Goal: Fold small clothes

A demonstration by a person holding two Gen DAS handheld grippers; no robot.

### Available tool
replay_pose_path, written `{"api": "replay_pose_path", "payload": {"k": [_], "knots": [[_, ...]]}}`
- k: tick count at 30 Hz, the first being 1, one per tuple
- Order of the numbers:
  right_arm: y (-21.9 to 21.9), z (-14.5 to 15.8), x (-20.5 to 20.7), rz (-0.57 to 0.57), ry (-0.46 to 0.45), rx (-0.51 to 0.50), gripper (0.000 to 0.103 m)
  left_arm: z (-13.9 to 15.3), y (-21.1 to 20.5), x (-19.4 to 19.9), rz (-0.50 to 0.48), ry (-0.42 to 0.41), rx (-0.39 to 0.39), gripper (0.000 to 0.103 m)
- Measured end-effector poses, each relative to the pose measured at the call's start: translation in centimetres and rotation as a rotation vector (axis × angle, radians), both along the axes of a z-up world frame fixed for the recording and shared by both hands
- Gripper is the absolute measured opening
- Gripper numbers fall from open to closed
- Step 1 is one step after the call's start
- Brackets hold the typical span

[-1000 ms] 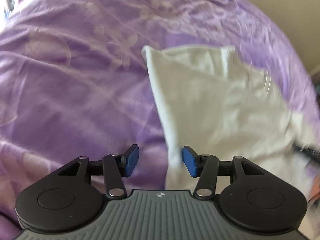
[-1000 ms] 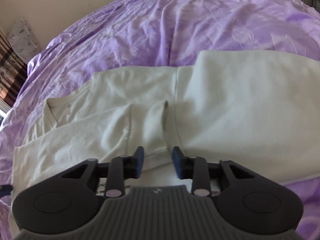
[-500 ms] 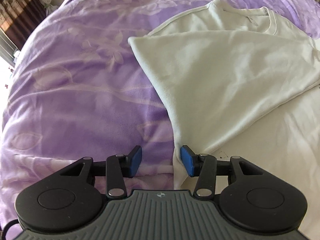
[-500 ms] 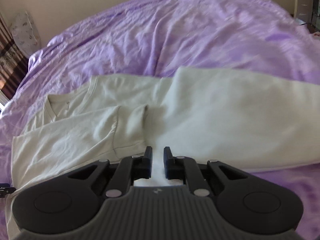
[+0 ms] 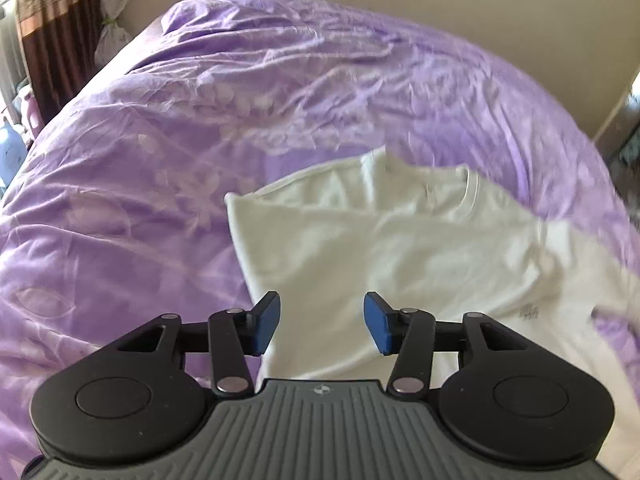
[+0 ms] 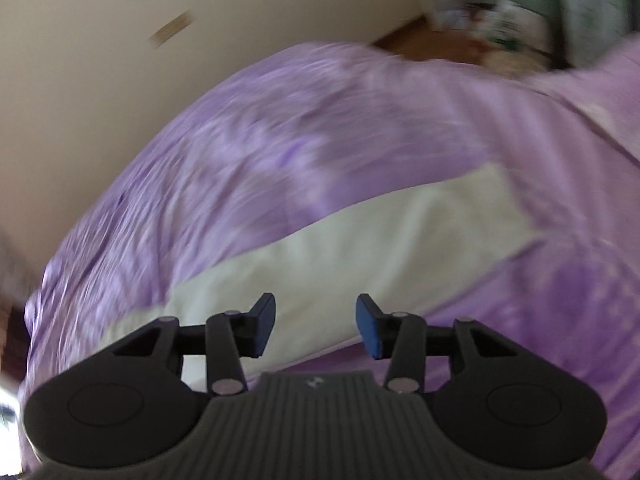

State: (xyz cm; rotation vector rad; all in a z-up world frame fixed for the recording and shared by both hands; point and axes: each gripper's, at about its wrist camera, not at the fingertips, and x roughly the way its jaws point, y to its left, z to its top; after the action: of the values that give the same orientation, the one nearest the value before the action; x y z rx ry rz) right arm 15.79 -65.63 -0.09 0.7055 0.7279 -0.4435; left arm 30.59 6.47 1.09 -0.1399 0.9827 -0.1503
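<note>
A white T-shirt is seen spread on a purple bedspread, partly folded, with its collar lying ahead and to the right of the left gripper. That gripper's blue pads are held apart above the shirt's near part, and nothing is clasped between them. In the blurred right wrist view, the right gripper is shown with its jaws just opened and empty, poised over a long white edge of the shirt, beyond which purple cover extends toward a cream wall.
</note>
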Motion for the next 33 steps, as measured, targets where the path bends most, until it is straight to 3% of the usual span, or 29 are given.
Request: {"api": "replay_pose_path", "payload": {"k": [3,7,10,14,18,20,25,33], "knots": [[-4.3,-1.4,-2.6,-0.113,-0.003,0.039,0.042,-0.3,-1.0,1.0,0.019,0.009,0.020,0.057],[-8.6,-4.2,-4.8,-0.237,0.016,0.096,0.042,-1.4,-1.1,2.1,0.052,0.085,-0.040,0.057],[-10.8,-6.4,-5.4,-0.298,0.011,0.135,0.042,-2.2,-1.1,2.9,0.080,0.116,-0.041,0.057],[-12.5,-8.3,-4.6,-0.351,0.023,0.109,0.040,-3.0,-1.2,3.3,0.091,0.145,-0.005,0.057],[-13.5,-9.2,-3.3,-0.367,0.015,0.083,0.023,-3.3,-0.9,3.6,0.105,0.146,0.026,0.057],[-13.5,-9.1,-2.8,-0.354,0.034,0.060,0.007,-3.3,-0.6,3.7,0.121,0.146,0.036,0.057],[-11.7,-5.3,-1.2,-0.285,0.022,-0.056,0.003,-2.7,-0.5,3.0,0.087,0.103,0.063,0.057],[-1.0,8.4,4.1,0.000,-0.118,-0.214,0.003,0.3,-0.8,-0.3,0.011,0.000,0.064,0.057]]}}
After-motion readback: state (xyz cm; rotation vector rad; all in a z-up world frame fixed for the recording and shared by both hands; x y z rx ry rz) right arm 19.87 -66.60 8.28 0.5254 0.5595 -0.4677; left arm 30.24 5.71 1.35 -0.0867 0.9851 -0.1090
